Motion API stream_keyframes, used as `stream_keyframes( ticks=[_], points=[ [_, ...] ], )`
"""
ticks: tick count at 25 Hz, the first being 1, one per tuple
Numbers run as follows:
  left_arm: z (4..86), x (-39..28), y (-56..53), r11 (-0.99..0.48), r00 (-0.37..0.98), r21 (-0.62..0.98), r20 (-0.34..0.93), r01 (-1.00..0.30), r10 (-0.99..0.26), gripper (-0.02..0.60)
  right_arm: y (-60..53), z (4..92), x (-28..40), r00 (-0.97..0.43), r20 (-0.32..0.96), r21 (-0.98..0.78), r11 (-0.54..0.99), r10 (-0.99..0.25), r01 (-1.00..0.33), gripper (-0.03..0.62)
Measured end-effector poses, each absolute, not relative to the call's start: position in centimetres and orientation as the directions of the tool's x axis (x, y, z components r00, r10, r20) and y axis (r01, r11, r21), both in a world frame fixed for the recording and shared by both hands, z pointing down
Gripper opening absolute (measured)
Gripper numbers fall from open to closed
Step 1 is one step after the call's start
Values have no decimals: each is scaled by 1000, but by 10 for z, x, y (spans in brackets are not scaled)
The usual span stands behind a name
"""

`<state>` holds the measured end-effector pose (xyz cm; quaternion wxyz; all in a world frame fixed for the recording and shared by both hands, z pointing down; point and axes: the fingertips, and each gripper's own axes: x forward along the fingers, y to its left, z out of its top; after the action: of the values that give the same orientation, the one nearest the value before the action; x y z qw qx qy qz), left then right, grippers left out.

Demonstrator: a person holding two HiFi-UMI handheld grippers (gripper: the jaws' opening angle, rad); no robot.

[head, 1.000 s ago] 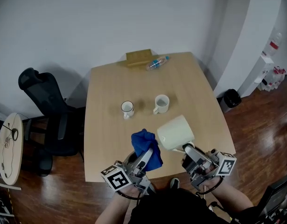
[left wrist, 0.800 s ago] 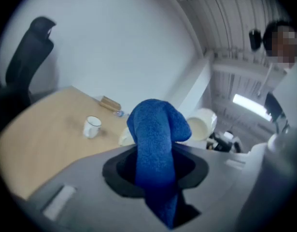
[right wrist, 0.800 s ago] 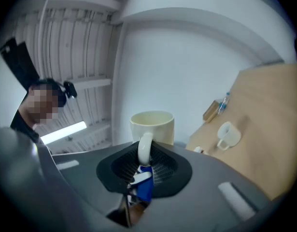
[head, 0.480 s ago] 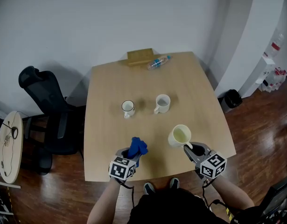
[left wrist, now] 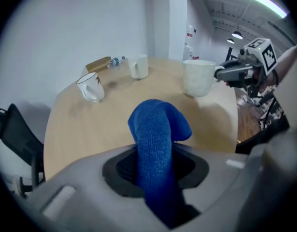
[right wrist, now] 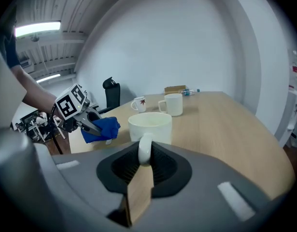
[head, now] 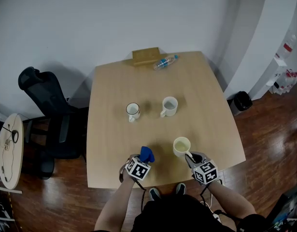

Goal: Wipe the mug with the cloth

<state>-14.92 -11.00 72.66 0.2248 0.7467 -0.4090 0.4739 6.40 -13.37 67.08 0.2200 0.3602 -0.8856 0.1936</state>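
A cream mug stands upright at the table's near edge. My right gripper is shut on its handle, which shows between the jaws in the right gripper view, with the mug's body just beyond. I cannot tell whether its base touches the table. My left gripper is shut on a blue cloth, a short way left of the mug and apart from it. In the left gripper view the cloth bulges up out of the jaws, with the mug ahead to the right.
Two more white mugs stand mid-table. A wooden block and a plastic bottle lie at the far edge. A black office chair is left of the table. A small round side table stands further left.
Both grippers have dropped from up near the camera down to the table's near edge. The mug has turned from tilted to upright, and the cloth has come down with the left gripper.
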Motion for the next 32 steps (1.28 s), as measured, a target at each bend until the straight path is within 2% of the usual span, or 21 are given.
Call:
stream_keyframes(
  ticks=[10, 18, 20, 27, 32],
  points=[
    [744, -151, -105, -559, 279, 10, 874, -829, -399, 151, -134, 683, 60, -629, 528, -118, 685, -570, -719, 48],
    [742, -158, -111, -536, 282, 13, 860, -844, -424, 259, -131, 693, 62, -606, 563, -116, 672, -562, -732, 70],
    [738, -161, -110, -529, 301, 30, 849, -848, -434, 264, -126, 699, 63, -592, 583, -120, 662, -556, -740, 108],
    [698, -192, -106, -424, 334, 87, 764, -901, -552, 264, -137, 702, 59, -576, 595, -91, 666, -560, -741, 135],
    [678, -207, -84, -365, 331, 117, 723, -924, -607, 264, -120, 684, 78, -541, 587, -96, 613, -602, -784, 135]
  ],
)
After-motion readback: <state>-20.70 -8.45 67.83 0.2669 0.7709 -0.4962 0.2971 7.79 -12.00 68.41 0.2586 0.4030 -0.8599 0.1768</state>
